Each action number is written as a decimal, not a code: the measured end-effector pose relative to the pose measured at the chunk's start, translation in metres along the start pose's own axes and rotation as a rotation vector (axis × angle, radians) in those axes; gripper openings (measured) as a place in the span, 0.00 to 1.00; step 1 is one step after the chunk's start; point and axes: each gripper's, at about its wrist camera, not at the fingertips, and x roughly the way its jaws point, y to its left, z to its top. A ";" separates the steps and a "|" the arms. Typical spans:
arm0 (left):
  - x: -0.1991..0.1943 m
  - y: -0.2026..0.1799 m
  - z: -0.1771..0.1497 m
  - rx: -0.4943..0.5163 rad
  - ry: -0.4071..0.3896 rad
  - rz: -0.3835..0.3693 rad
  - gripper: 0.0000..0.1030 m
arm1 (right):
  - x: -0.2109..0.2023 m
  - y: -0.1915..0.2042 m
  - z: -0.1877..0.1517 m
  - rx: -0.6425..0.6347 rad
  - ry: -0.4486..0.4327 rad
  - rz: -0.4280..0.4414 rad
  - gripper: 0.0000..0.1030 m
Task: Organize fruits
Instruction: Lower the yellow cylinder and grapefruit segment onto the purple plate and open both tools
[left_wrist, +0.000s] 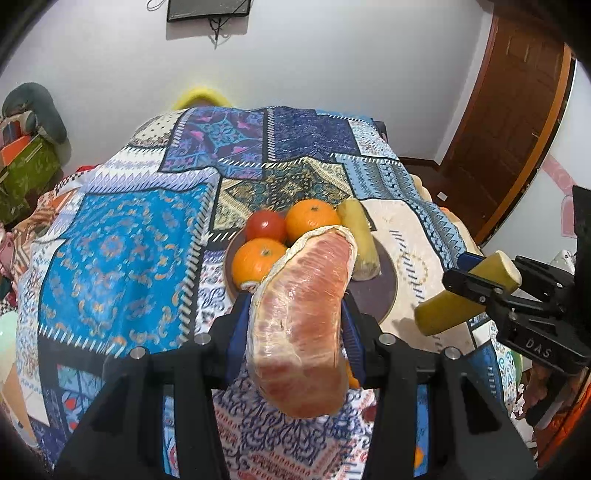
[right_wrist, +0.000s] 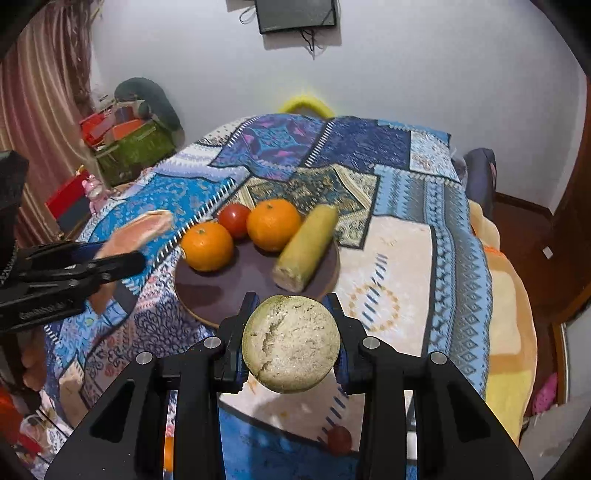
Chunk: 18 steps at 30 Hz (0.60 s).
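My left gripper (left_wrist: 297, 306) is shut on a peeled pink citrus segment (left_wrist: 303, 325), held above the patterned cloth just in front of a dark round plate (left_wrist: 380, 291). On the plate lie two oranges (left_wrist: 313, 219) (left_wrist: 258, 264), a tomato (left_wrist: 266, 225) and a yellow-green cylinder piece (left_wrist: 360, 240). My right gripper (right_wrist: 290, 306) is shut on a second yellow-green cylinder piece (right_wrist: 291, 343), its pale cut end facing the camera, near the plate's (right_wrist: 229, 280) front rim. The left gripper (right_wrist: 122, 253) with the pink segment (right_wrist: 147, 225) shows at the left of the right wrist view.
A blue patchwork cloth (right_wrist: 406, 177) covers the whole surface. A small red fruit (right_wrist: 339, 439) and an orange piece (right_wrist: 168, 452) lie on it below my right gripper. Boxes (right_wrist: 129, 144) stand beyond the left edge, a brown door (left_wrist: 517, 122) at the right.
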 end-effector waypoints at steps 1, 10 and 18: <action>0.003 -0.003 0.003 0.007 -0.001 -0.001 0.45 | 0.001 0.001 0.002 0.001 -0.007 0.000 0.31; 0.031 -0.012 0.022 0.018 0.004 -0.010 0.45 | 0.015 0.002 0.019 0.002 -0.027 0.035 0.31; 0.058 -0.018 0.034 0.033 0.006 -0.005 0.45 | 0.032 0.002 0.025 -0.025 -0.011 0.045 0.31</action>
